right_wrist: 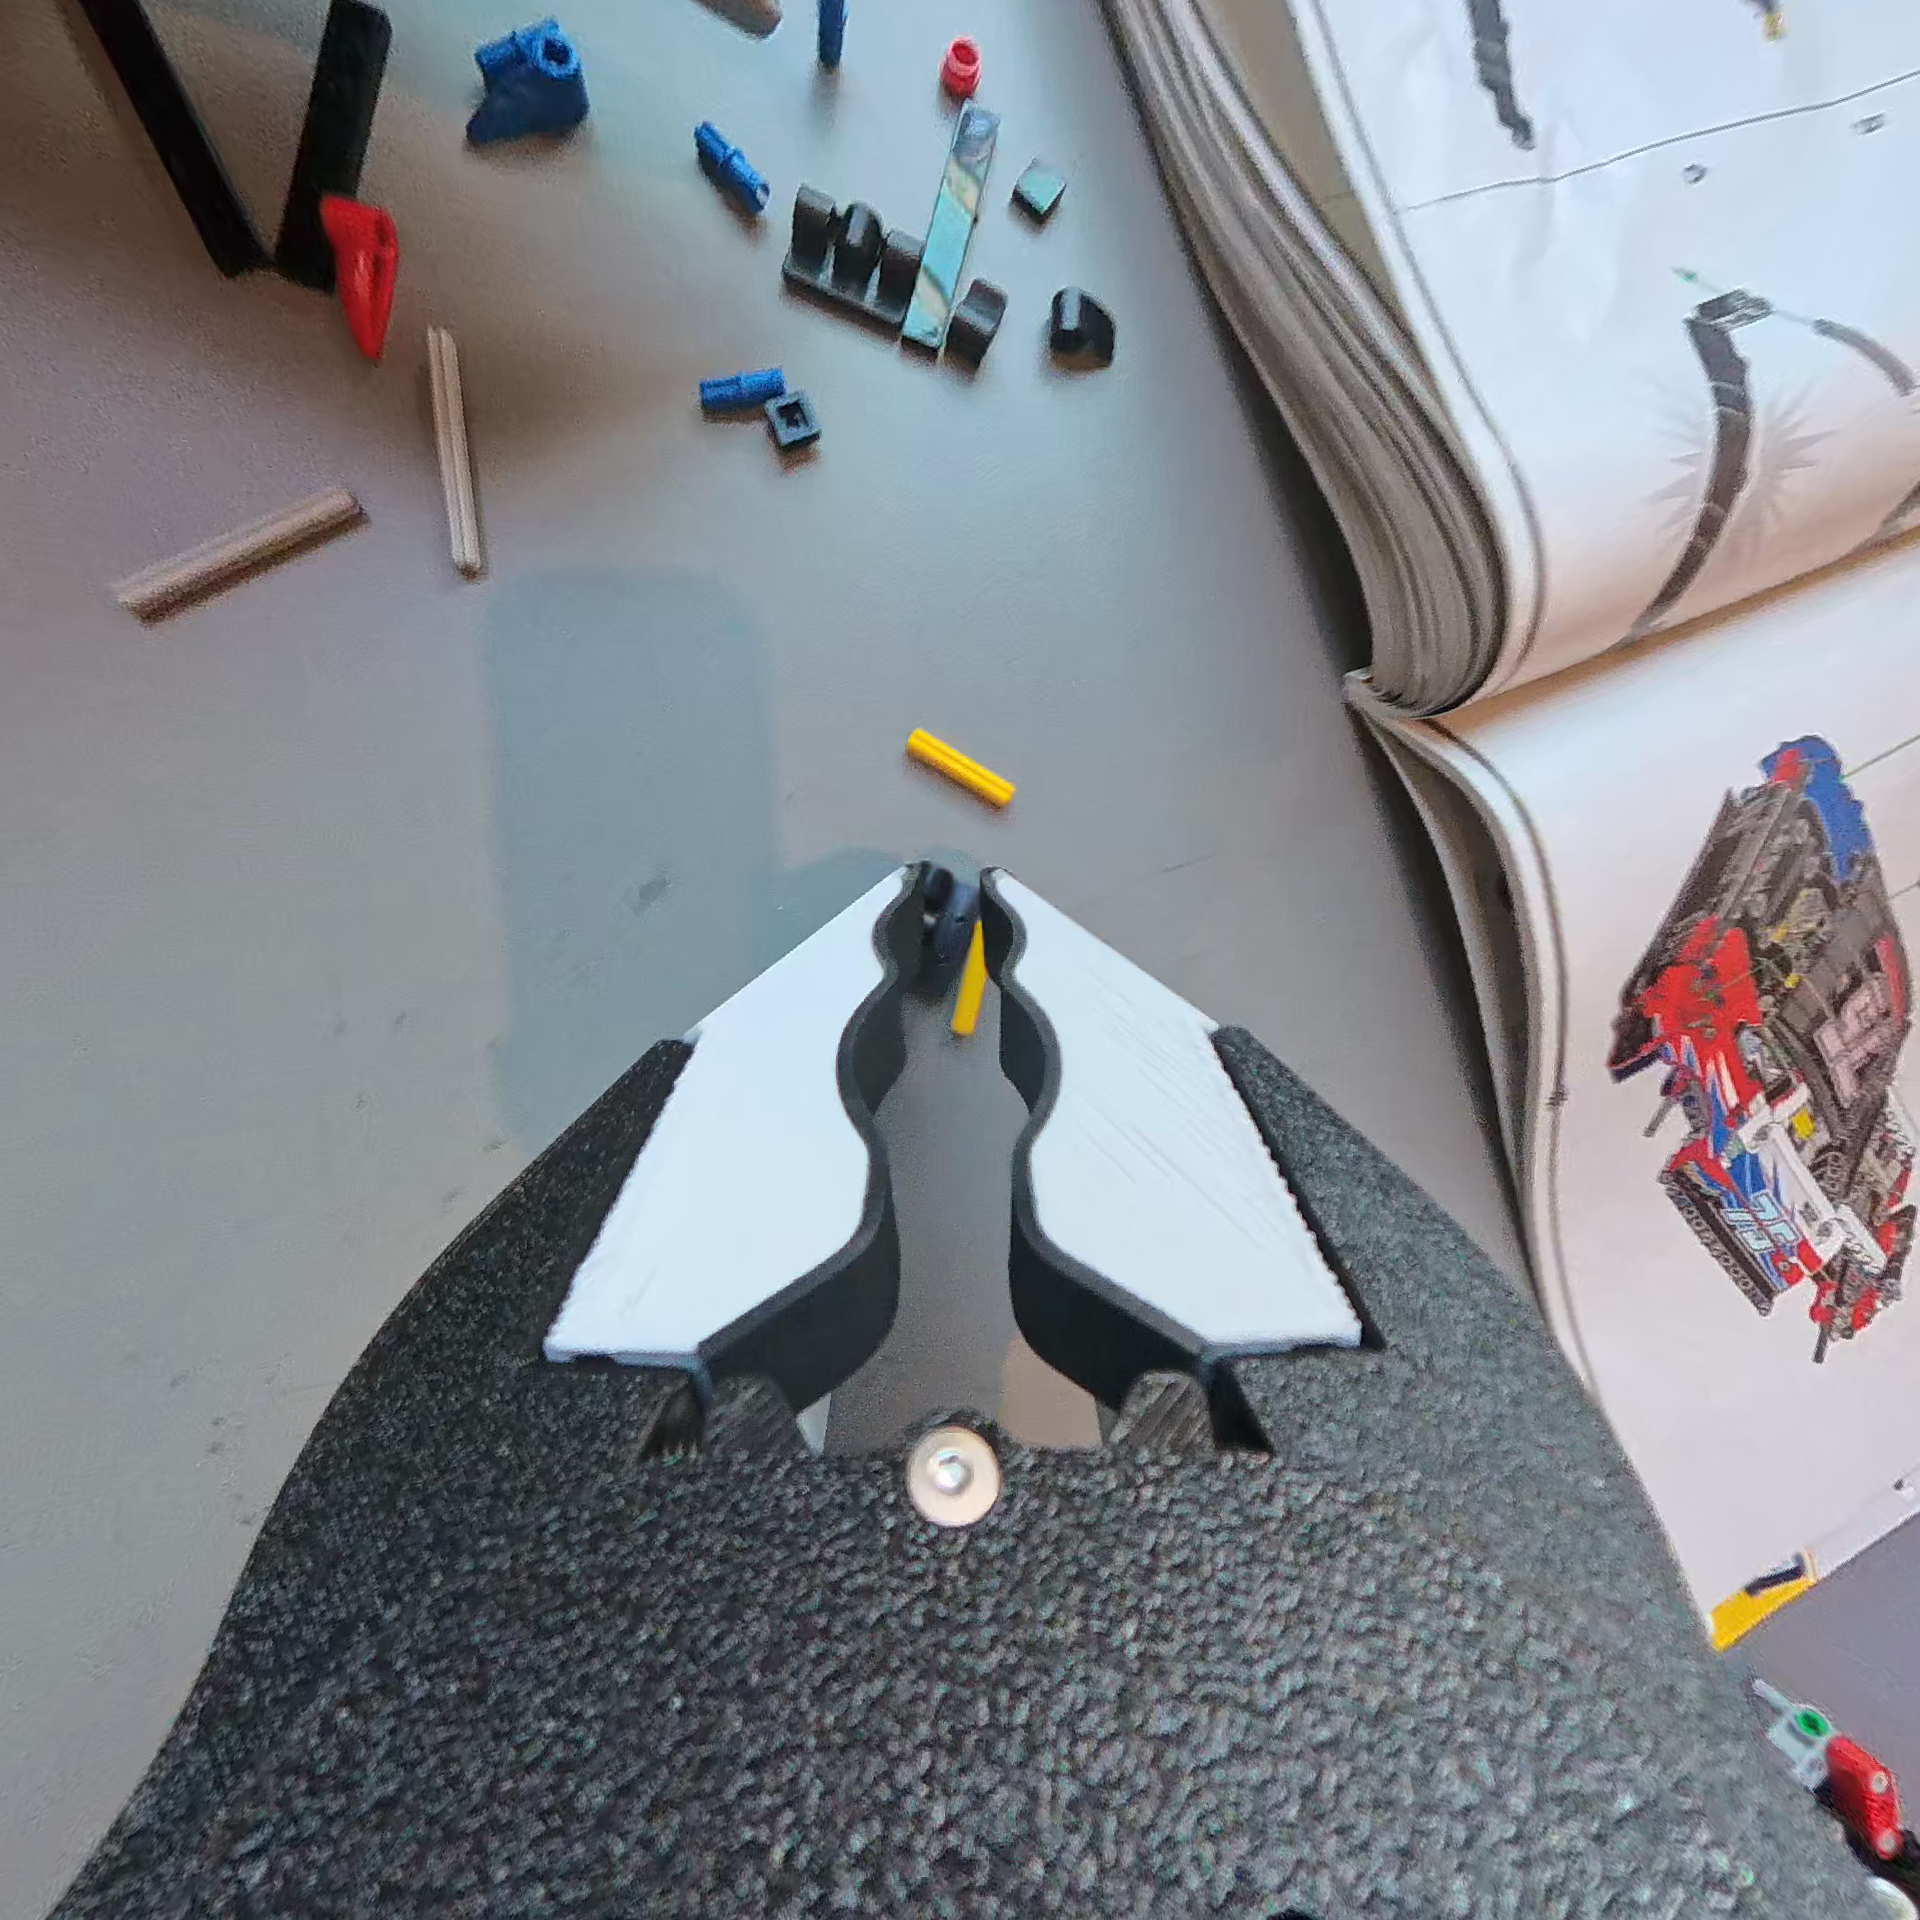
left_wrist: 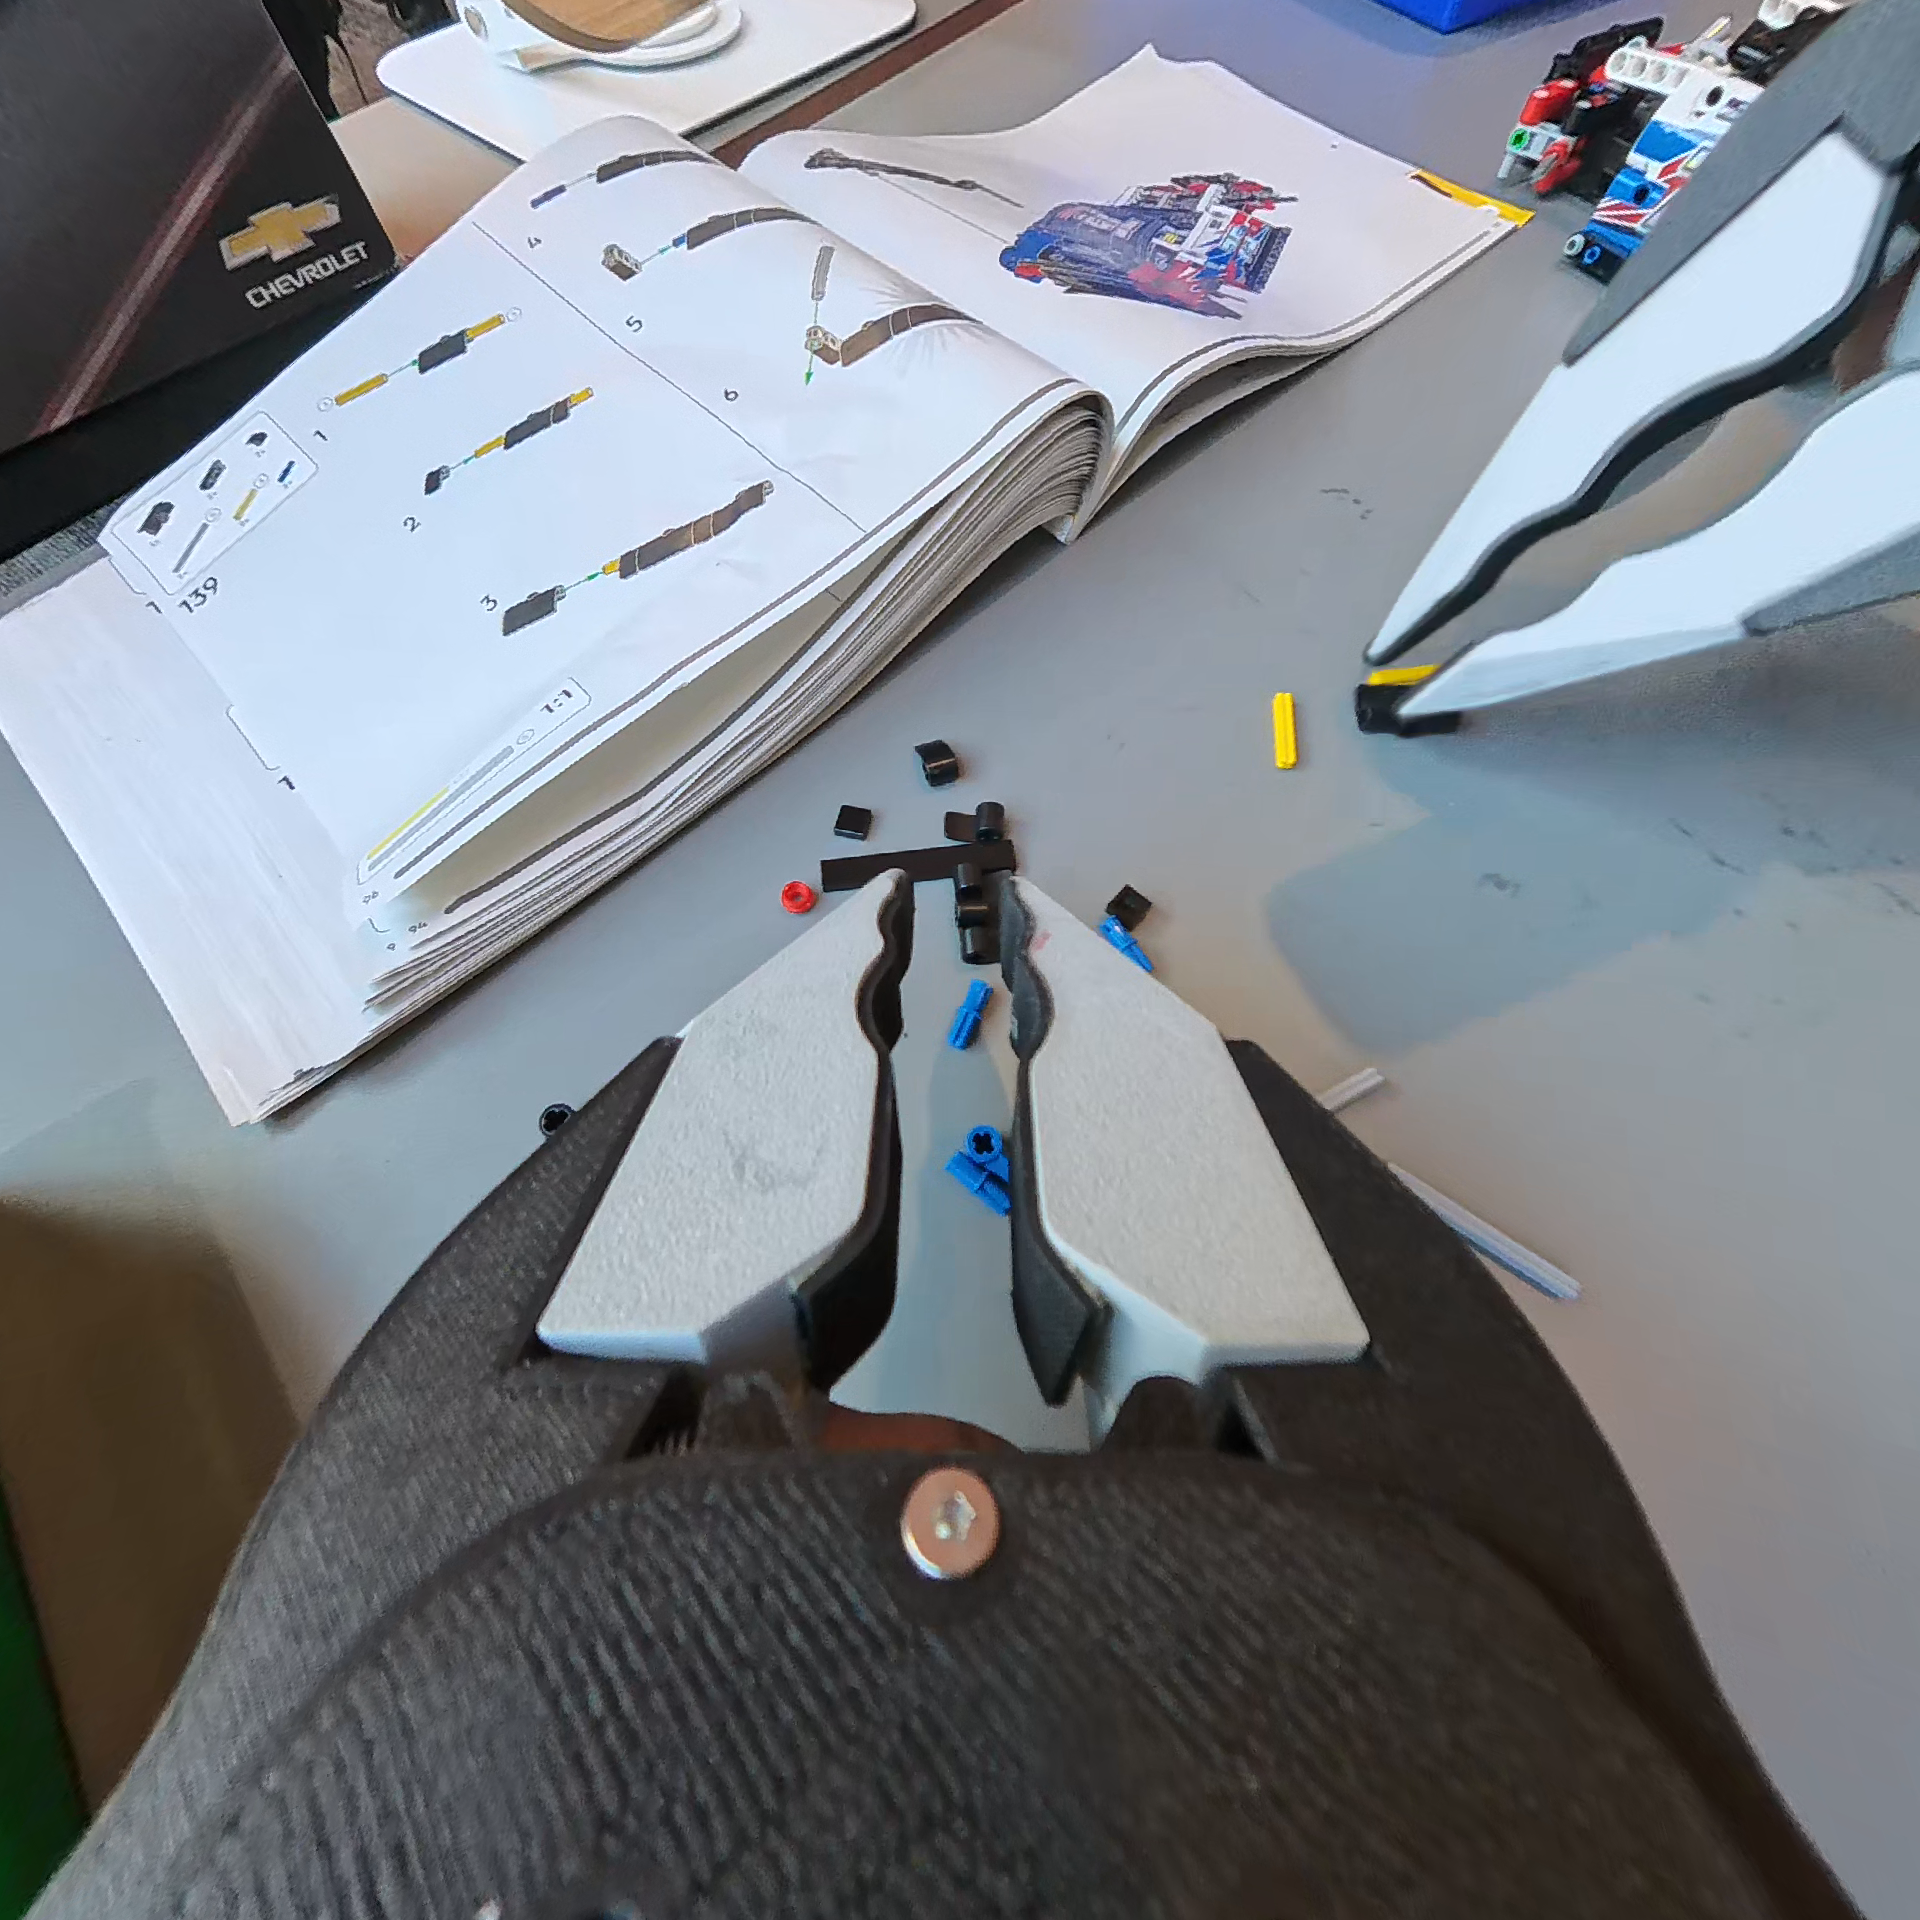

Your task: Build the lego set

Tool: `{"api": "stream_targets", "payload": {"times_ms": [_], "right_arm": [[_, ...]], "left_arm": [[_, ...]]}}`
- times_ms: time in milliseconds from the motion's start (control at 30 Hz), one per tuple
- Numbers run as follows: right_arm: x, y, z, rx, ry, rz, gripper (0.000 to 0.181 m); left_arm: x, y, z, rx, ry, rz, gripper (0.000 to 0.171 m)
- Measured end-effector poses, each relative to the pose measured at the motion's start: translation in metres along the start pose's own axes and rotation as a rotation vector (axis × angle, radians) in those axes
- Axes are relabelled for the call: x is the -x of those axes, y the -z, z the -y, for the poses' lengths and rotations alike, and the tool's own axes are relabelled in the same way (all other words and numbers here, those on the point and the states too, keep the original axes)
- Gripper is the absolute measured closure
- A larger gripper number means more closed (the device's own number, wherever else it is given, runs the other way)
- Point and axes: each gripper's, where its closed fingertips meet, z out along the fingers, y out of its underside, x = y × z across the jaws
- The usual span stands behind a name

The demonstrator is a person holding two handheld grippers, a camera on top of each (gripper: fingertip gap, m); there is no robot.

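Right wrist view: your right gripper (right_wrist: pixel 951 873) pinches a small black piece (right_wrist: pixel 940 920) with a yellow axle (right_wrist: pixel 968 987) at its tips. Your left gripper (left_wrist: pixel 954 894) hangs apart over the loose black pieces (left_wrist: pixel 971 904).

I see a grey table (left_wrist: pixel 1558 1039), scuffed and faintly marked, filling both views. At its far edge a dark box (left_wrist: pixel 156 239) stands left of a white stand (left_wrist: pixel 623 62). Soft daylight leaves a pale bluish sheen on the table (right_wrist: pixel 623 779).
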Motion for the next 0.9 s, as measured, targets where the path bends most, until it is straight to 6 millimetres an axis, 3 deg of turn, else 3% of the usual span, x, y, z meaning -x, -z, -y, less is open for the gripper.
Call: {"api": "stream_targets", "payload": {"times_ms": [133,200,400,500,700,800,900], "right_arm": [[-0.015,0.012,0.016,-0.053,-0.018,-0.007,0.172],[-0.012,0.012,0.026,-0.078,-0.022,0.033,0.17],[0.005,-0.02,0.03,-0.034,0.018,0.113,0.166],[0.006,-0.028,0.024,0.001,0.009,0.131,0.174],[0.0,-0.019,0.009,0.03,-0.038,0.143,0.179],[-0.002,-0.007,0.015,-0.032,-0.067,0.146,0.177],[-0.017,0.011,0.033,-0.145,-0.102,0.061,0.175]], "left_arm": [[0.003,0.001,0.001,-0.004,0.015,0.006,0.158],[0.003,0.001,0.001,-0.007,0.021,0.006,0.158],[0.005,0.001,0.001,-0.005,0.017,0.011,0.158],[0.005,0.001,-0.001,0.0,0.024,0.005,0.158],[0.003,0.001,0.0,0.0,0.02,0.002,0.158],[0.003,0.0,0.0,-0.002,0.023,0.001,0.158],[0.002,0.0,0.001,-0.007,0.021,0.004,0.158]]}}
